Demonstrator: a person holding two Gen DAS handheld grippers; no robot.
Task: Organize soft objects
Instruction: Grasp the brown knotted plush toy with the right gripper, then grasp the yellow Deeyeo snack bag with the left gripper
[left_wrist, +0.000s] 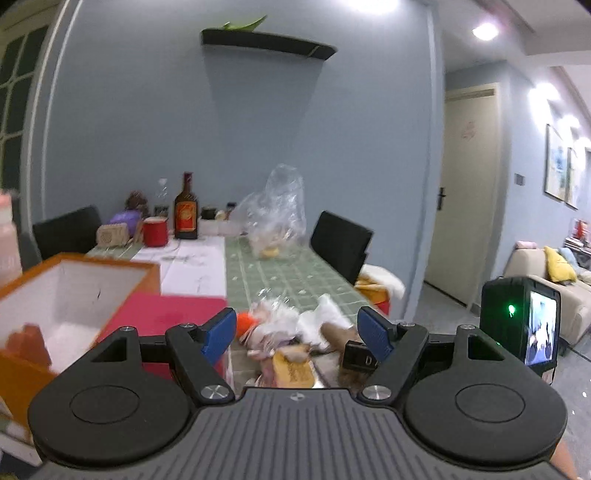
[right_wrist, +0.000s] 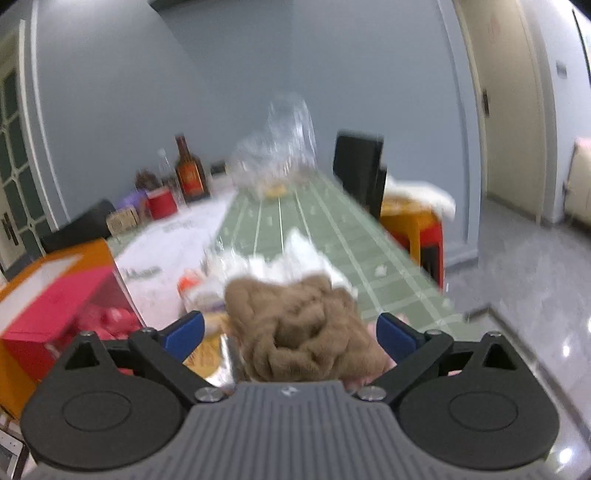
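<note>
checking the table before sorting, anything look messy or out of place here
Yes: a jumbled heap at the near table edge, with a crumpled brown fuzzy cloth lying on white stuffing and wrappers. Further back, a clear plastic bag stands crumpled on the green tablecloth.

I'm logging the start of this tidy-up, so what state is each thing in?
left gripper: open, nothing between its pads
right gripper: open, brown fuzzy cloth in the gap
brown fuzzy cloth: crumpled, pads not pressing it
orange box: open on top
clear plastic bag: standing upright, crumpled
brown bottle: upright, capped
</note>
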